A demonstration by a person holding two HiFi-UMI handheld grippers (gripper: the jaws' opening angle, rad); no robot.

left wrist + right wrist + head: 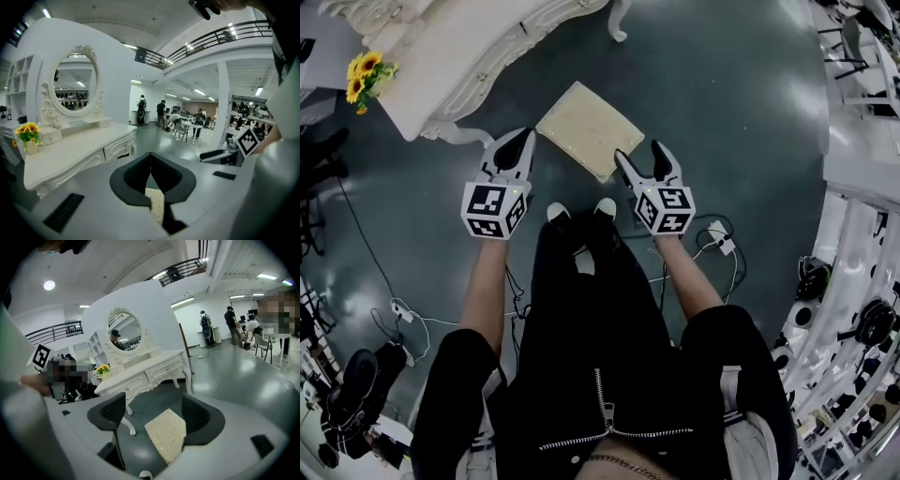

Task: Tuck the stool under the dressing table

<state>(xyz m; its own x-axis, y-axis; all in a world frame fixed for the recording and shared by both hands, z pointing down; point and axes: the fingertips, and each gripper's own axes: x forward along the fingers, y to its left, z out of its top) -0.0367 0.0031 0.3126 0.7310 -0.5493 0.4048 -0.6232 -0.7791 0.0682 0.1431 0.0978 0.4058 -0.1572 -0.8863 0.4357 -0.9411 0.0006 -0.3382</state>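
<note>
Stool [586, 127] is located on the floor [722, 112], apart from the dressing table [469, 56] at far left. Left tongs [521, 141] are clenched empty; right tongs [639, 152] are released near its edge. Approach is judged current; a seat grip is required next.

Stool [589, 128], dressing table [459, 56] on floor [722, 112]

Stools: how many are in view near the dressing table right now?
1. The stool, cream-cushioned, stands on the floor beside the dressing table, not tucked under it. More could be hidden outside the views.
</note>
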